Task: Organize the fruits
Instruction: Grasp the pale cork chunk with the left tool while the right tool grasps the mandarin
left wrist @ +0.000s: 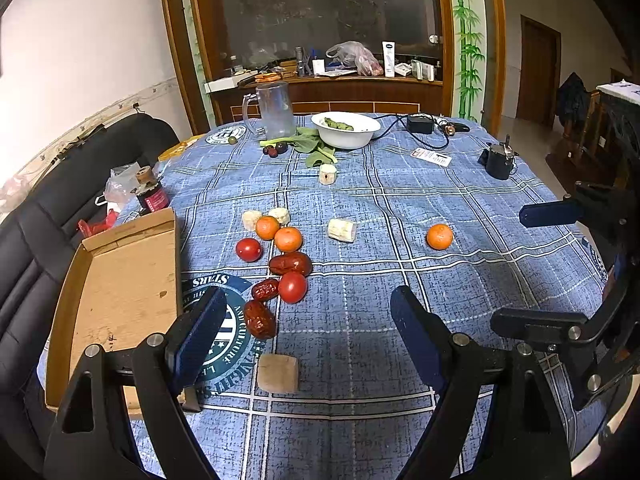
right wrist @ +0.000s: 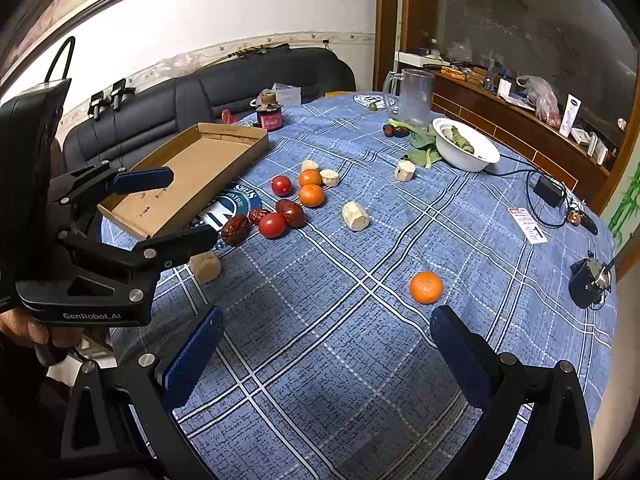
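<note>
1. Left gripper (left wrist: pixel 308 328) is hanging above the blue plaid tablecloth (left wrist: pixel 440 288) with its tongs spread wide apart and nothing between them. A tan block (left wrist: pixel 278 373) sits on the cloth just below the gap.
2. Right gripper (right wrist: pixel 326 344) is the same deal: tongs wide apart, empty, low over the cloth.
3. The fruit is mostly bunched at about 11 o'clock in the left wrist view: two oranges (left wrist: pixel 279 234) touching, two tomatoes (left wrist: pixel 249 249) and three red dates (left wrist: pixel 291 263), all close together.
4. One lone orange (left wrist: pixel 439 236) sits well apart from the bunch, out at 1 o'clock. From the right wrist view it's just ahead of the right tong, around 12 to 1 o'clock.
5. Pale cut chunks (left wrist: pixel 342 230) are scattered near the pile.
6. An open cardboard tray (left wrist: pixel 120 292) lies at 9 o'clock in the left view, with no fruit in it, right beside the dates.
7. Way back at 12 o'clock there's a white bowl (left wrist: pixel 346 130) with greens in it, next to a clear pitcher (left wrist: pixel 274 110).
</note>
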